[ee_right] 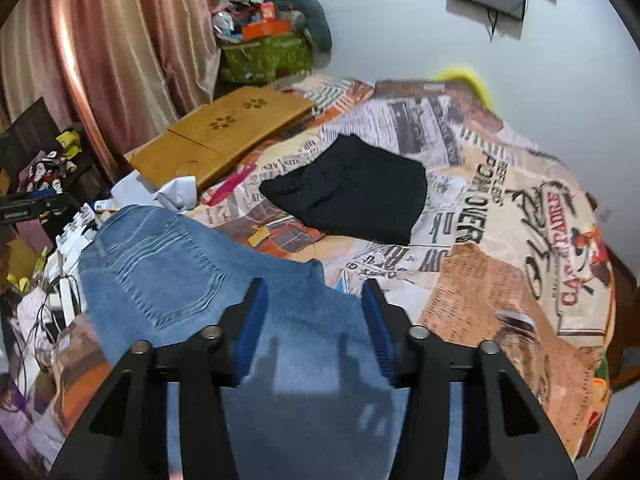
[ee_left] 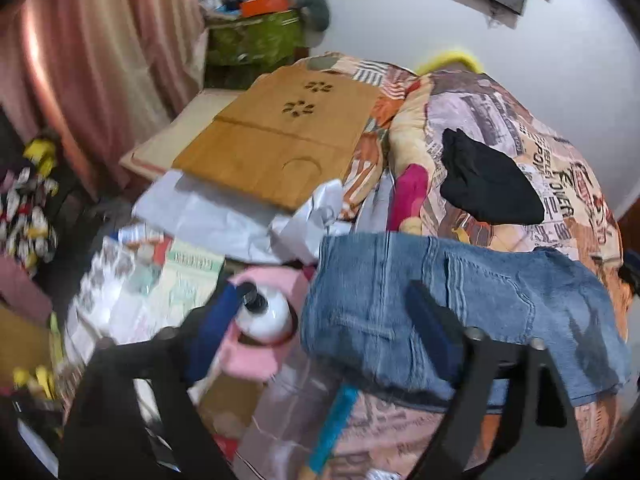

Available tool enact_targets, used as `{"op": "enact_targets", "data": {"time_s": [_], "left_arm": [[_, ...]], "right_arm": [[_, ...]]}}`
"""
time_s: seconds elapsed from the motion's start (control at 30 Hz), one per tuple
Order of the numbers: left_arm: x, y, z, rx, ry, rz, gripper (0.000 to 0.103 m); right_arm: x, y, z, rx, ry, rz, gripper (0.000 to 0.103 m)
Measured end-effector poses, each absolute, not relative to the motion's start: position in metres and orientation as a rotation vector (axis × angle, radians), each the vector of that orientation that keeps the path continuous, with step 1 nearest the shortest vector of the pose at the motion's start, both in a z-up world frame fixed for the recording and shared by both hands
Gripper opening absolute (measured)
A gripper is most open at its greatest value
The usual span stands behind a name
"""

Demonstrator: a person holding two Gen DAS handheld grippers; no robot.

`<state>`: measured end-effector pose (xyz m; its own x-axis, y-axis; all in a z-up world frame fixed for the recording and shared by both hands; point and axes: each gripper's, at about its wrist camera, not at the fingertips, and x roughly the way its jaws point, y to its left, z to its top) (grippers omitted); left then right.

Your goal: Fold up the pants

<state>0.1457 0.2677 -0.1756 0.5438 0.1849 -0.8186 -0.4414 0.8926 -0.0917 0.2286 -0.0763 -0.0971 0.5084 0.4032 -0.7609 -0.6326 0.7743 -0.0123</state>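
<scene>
Blue jeans [ee_right: 168,268] lie on a bed with a newspaper-print cover [ee_right: 500,220], back pocket up. In the left wrist view the jeans [ee_left: 460,300] hang over the bed's near edge. My right gripper [ee_right: 316,292] is open, its blue-padded fingers [ee_right: 256,320] spread just above the jeans' leg. My left gripper [ee_left: 320,312] is open at the jeans' left edge, with one blue finger [ee_left: 432,332] over the denim and the other beside a white bottle [ee_left: 264,316]. Folded black pants [ee_right: 352,192] lie farther back on the bed.
A wooden lap tray [ee_right: 220,136] lies at the bed's far left. White paper [ee_left: 224,216], a pink cloth [ee_left: 260,320] and clutter fill the space left of the bed. Pink curtains [ee_right: 100,48] hang at the left. A green bag [ee_right: 264,56] stands behind.
</scene>
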Motion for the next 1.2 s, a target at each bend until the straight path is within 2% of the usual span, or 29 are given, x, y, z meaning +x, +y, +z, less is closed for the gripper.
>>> {"op": "enact_targets", "data": {"time_s": [0.17, 0.43, 0.47, 0.57, 0.7, 0.8, 0.83, 0.87, 0.93, 0.97, 1.1, 1.2], "left_arm": [[0.139, 0.253, -0.204, -0.408, 0.999, 0.303, 0.093], [0.142, 0.245, -0.262, -0.673, 1.083, 0.277, 0.091], [0.144, 0.244, -0.268, -0.696, 1.092, 0.270, 0.084], [0.154, 0.241, -0.280, -0.731, 1.100, 0.247, 0.076], [0.169, 0.245, -0.287, -0.751, 1.080, 0.272, 0.072], [0.178, 0.255, -0.288, -0.711, 1.042, 0.332, 0.051], [0.180, 0.257, -0.287, -0.689, 1.033, 0.352, 0.035], [0.182, 0.257, -0.286, -0.652, 1.027, 0.372, 0.027], [0.184, 0.255, -0.282, -0.596, 1.013, 0.357, 0.023], [0.184, 0.254, -0.278, -0.558, 1.002, 0.360, 0.015], [0.179, 0.238, -0.241, -0.317, 0.899, 0.343, 0.016], [0.176, 0.234, -0.233, -0.234, 0.881, 0.340, 0.017]], "right_arm": [[0.199, -0.088, -0.110, -0.366, 0.820, 0.626, 0.050], [0.180, -0.108, -0.167, -0.374, 0.964, 0.584, 0.050], [0.178, -0.111, -0.172, -0.371, 0.979, 0.583, 0.050], [0.175, -0.122, -0.174, -0.318, 0.981, 0.596, 0.050], [0.177, -0.127, -0.177, -0.285, 1.004, 0.602, 0.054], [0.177, -0.129, -0.178, -0.261, 1.016, 0.608, 0.055], [0.177, -0.129, -0.179, -0.256, 1.021, 0.610, 0.055], [0.176, -0.129, -0.179, -0.251, 1.025, 0.612, 0.055], [0.175, -0.129, -0.179, -0.252, 1.027, 0.612, 0.055], [0.175, -0.129, -0.179, -0.253, 1.028, 0.612, 0.055], [0.176, -0.130, -0.179, -0.248, 1.035, 0.611, 0.055], [0.178, -0.131, -0.180, -0.245, 1.037, 0.610, 0.055]]}}
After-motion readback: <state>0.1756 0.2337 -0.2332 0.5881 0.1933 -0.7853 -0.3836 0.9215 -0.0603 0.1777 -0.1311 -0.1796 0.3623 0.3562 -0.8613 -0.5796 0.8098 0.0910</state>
